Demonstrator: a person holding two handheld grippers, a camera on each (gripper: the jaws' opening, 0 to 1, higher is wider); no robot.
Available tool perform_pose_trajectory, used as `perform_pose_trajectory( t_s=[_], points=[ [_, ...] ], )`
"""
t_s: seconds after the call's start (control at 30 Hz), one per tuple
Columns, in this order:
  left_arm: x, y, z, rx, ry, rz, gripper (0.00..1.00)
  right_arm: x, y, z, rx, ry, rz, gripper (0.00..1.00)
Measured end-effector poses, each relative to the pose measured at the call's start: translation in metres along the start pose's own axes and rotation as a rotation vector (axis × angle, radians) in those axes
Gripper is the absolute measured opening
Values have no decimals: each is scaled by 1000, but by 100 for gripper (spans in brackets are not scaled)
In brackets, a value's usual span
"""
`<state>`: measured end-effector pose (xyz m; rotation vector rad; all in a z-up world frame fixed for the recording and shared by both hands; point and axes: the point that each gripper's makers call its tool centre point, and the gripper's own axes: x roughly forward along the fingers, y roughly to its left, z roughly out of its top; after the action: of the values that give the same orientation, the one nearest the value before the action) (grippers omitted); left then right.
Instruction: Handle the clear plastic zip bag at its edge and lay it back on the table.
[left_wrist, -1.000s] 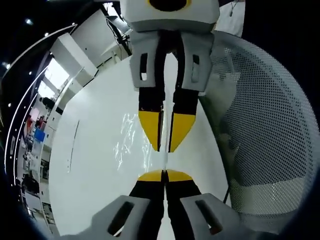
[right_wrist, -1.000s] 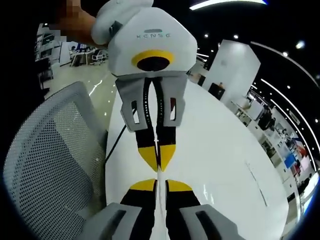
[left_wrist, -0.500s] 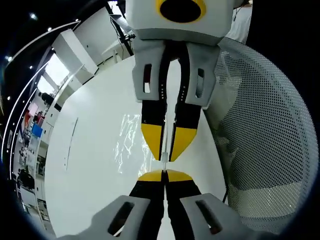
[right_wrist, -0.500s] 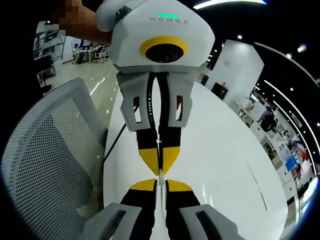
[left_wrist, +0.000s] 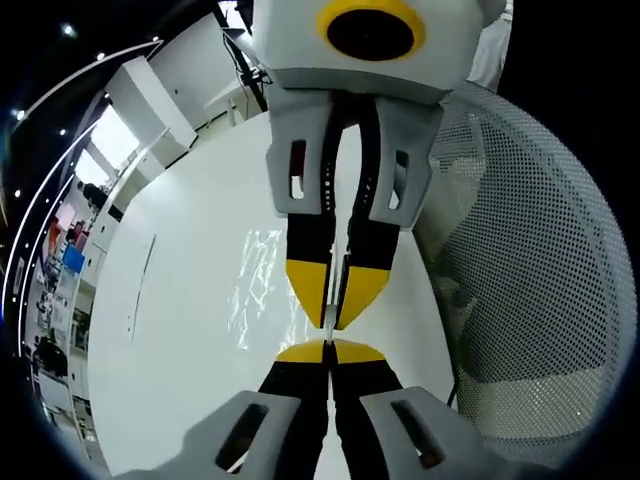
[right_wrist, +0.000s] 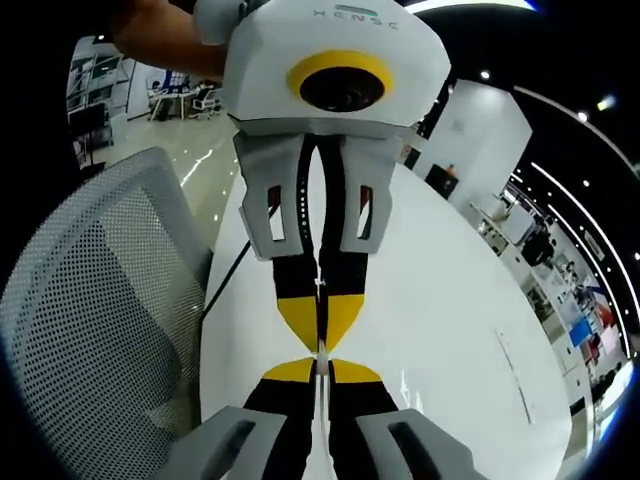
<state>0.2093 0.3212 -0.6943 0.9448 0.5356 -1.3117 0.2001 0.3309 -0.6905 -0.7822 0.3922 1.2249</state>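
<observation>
in the left gripper view, nearest the camera, the left claw (left_wrist: 327, 347) has its yellow-tipped jaws pressed together on a thin clear strip, the edge of the zip bag (left_wrist: 262, 285). directly facing it, tips almost touching, the right claw (left_wrist: 336, 302) comes down from the top with its jaws also pinched narrow on the same edge. the bag itself is hard to make out; it reads as faint crinkled glints hanging just to the left of the two claws, above the white bench (left_wrist: 180, 330). whether its lower part already touches the bench cannot be told. beyond, on the right, stands a mesh office chair (left_wrist: 530, 280).

in the right gripper view the right claw (right_wrist: 320, 368) is closed on the thin edge, with the left claw (right_wrist: 320, 322) meeting it tip to tip. the bench (right_wrist: 440, 330) stretches away behind, and the chair (right_wrist: 100, 330) sits to the left.

to lay the bag down well, it seems best to lower both claws together at the same level, keeping the edge lightly taut so the film settles flat, then let go only once the bag rests on the bench.
</observation>
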Motion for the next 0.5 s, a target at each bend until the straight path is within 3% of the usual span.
perform_pose_trajectory(
  t_s=[0.5],
  points=[
    [2,2,0,0,4,-6,0,2,-2,-2,11,4,-9,0]
  ],
)
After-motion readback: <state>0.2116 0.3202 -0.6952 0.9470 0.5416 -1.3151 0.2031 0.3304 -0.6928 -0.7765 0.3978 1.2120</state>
